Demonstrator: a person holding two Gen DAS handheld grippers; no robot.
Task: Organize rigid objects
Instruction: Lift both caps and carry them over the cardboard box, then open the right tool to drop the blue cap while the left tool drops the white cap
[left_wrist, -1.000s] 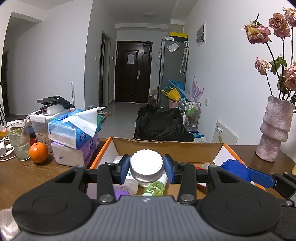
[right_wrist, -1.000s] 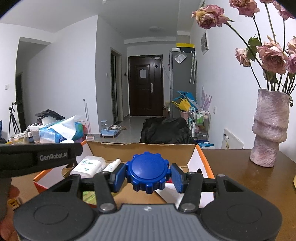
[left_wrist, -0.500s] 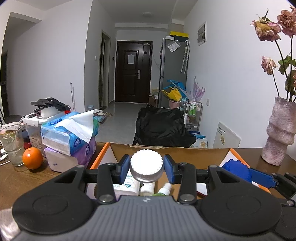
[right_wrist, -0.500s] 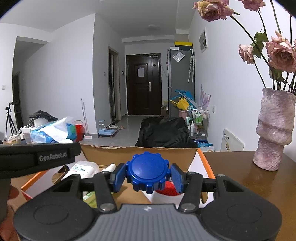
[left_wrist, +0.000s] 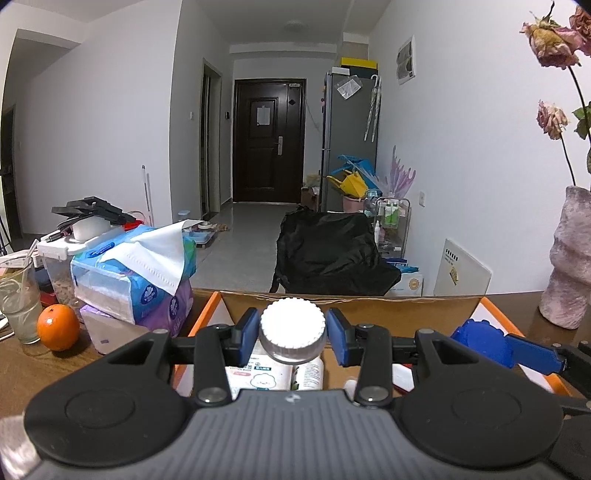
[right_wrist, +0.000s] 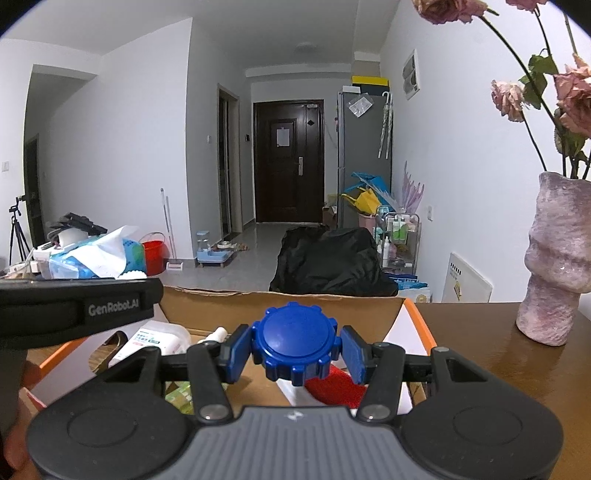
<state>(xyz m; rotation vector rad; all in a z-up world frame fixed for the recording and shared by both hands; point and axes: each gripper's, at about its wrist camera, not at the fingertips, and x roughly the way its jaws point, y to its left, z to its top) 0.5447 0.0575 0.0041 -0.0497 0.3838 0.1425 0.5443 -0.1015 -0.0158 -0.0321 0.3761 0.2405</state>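
My left gripper (left_wrist: 291, 334) is shut on a white-capped jar (left_wrist: 293, 330) and holds it above the open cardboard box (left_wrist: 332, 304). My right gripper (right_wrist: 295, 349) is shut on a blue-capped jar (right_wrist: 295, 345) over the same box (right_wrist: 280, 302); it also shows at the right in the left wrist view (left_wrist: 484, 341). Inside the box lie a white labelled bottle (right_wrist: 155, 339), a small white bottle (right_wrist: 216, 334) and a red item (right_wrist: 336, 389). The jar bodies are hidden below the caps.
Tissue packs (left_wrist: 136, 280), an orange (left_wrist: 58, 326) and a glass (left_wrist: 18, 306) stand left of the box. A pink vase (right_wrist: 557, 258) with dried roses stands at the right on the brown table (right_wrist: 480, 332). The left gripper's body (right_wrist: 74, 312) crosses the right view.
Both grippers have risen slightly and kept their jars; the view of the box has shifted lower and more of its contents shows beneath the left jar.
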